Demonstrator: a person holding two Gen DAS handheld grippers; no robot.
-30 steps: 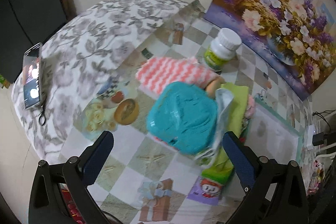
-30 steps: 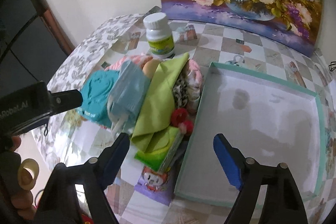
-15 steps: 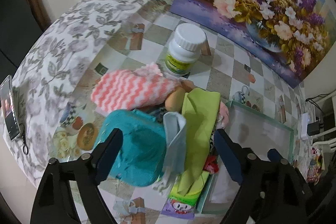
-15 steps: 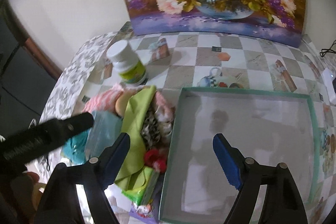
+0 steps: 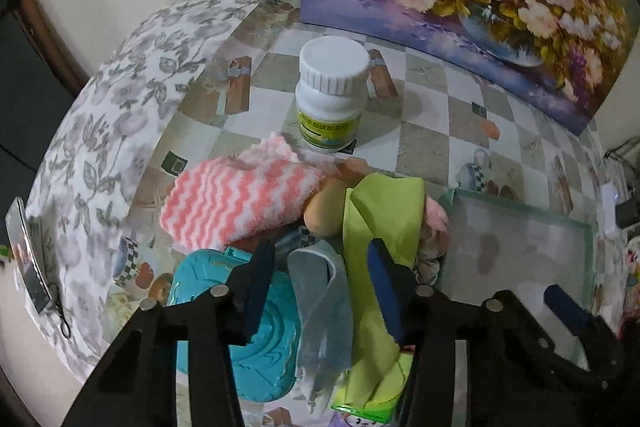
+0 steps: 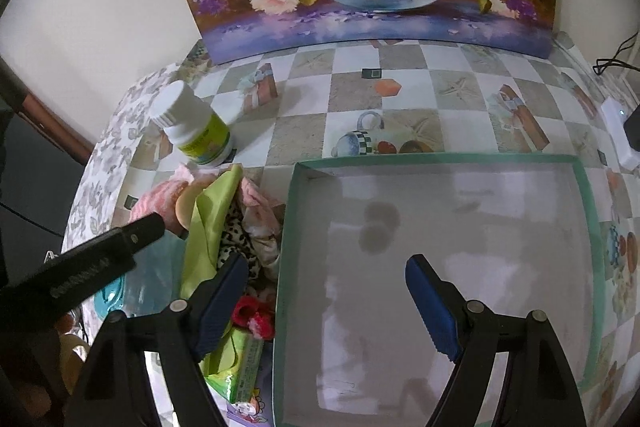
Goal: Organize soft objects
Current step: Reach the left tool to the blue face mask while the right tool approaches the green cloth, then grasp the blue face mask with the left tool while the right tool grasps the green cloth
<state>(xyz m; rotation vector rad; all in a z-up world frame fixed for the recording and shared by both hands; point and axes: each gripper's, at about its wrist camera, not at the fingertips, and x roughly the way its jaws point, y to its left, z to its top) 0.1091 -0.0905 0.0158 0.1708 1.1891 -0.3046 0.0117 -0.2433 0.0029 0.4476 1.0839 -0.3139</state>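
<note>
Step in hand: we judge we are about to lift the first soft piece off the pile and carry it to the tray; nothing lies in the tray yet.
Left gripper (image 5: 320, 279): spread, its blue fingers straddling the pale grey-blue cloth (image 5: 322, 303), with nothing pinched.
Right gripper (image 6: 326, 303): spread wide and carrying nothing; it hangs over the near left edge of the tray (image 6: 586, 187), one finger above the pile and one above the tray floor.
Soft objects: heaped just left of the tray. We see the pink-and-white striped cloth (image 5: 240, 203) at the back, the teal cloth (image 5: 264, 343) at the front left, the lime green cloth (image 5: 382, 203) draped down the middle, and a leopard-print piece (image 6: 236, 243) and a red bit (image 6: 250, 311) against the tray wall.
Not for sorting: the white bottle (image 5: 330, 95) stands just behind the pile, and a green tissue pack (image 6: 240, 363) lies under its near end.
Doing it well: we should close on the grey-blue cloth alone, gathering a fold between the pads, since the green cloth touches it and could come along.
Lift: straight up and slowly, so that tangled layers fall away.
Risk: a trailing edge may drag the pile towards the bottle or catch the tray rim.
</note>
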